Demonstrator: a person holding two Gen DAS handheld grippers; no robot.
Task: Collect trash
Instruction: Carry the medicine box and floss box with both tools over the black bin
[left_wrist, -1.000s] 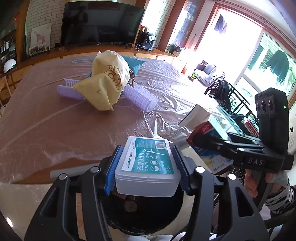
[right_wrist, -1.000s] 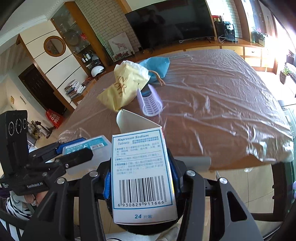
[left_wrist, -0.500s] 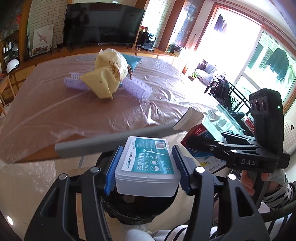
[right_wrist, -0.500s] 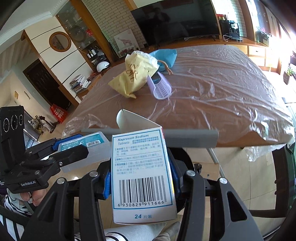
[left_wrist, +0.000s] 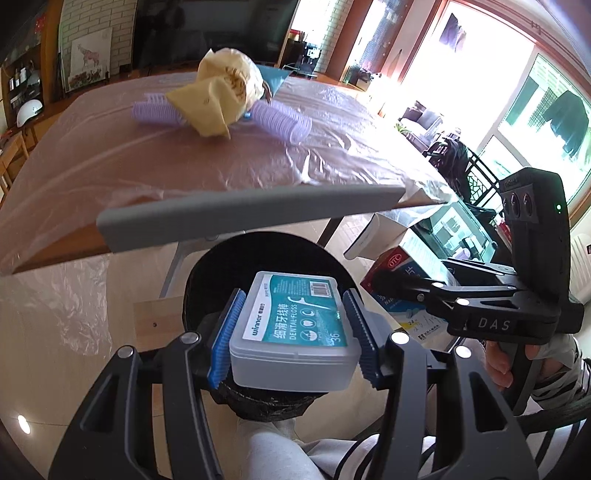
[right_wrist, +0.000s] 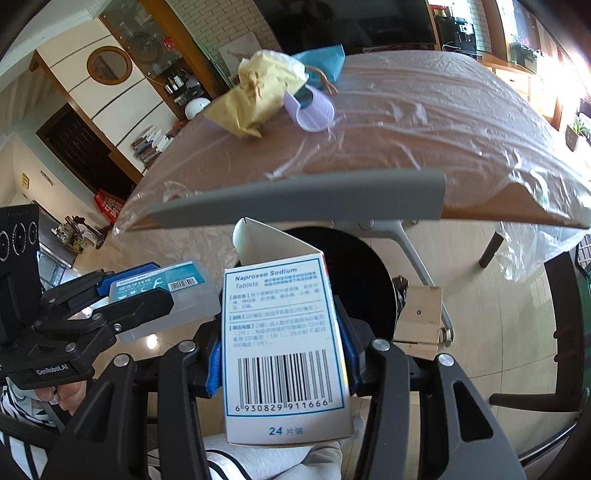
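Note:
My left gripper (left_wrist: 293, 332) is shut on a clear dental floss box (left_wrist: 295, 325) with a teal label, held over the mouth of a black-lined trash bin (left_wrist: 236, 266) on the floor below the table edge. My right gripper (right_wrist: 282, 354) is shut on a white Naproxen Sodium tablet box (right_wrist: 280, 343) with its top flap open, held over the same bin (right_wrist: 354, 266). Each gripper shows in the other's view: the right one (left_wrist: 380, 284) to the right, the left one (right_wrist: 147, 295) to the left. On the table lie a yellow paper bag (left_wrist: 221, 92) and purple hair rollers (left_wrist: 280, 118).
The table (left_wrist: 92, 158) is covered in clear plastic sheet, with a grey bar (left_wrist: 251, 214) along its near edge. A blue paper piece (right_wrist: 325, 61) lies behind the yellow bag (right_wrist: 258, 96). A wooden block (right_wrist: 419, 314) sits by the bin. A dark chair (right_wrist: 554, 369) stands at right.
Both grippers have dropped below the table edge and pulled back, still holding their boxes. The bin mouth now shows wide beneath them.

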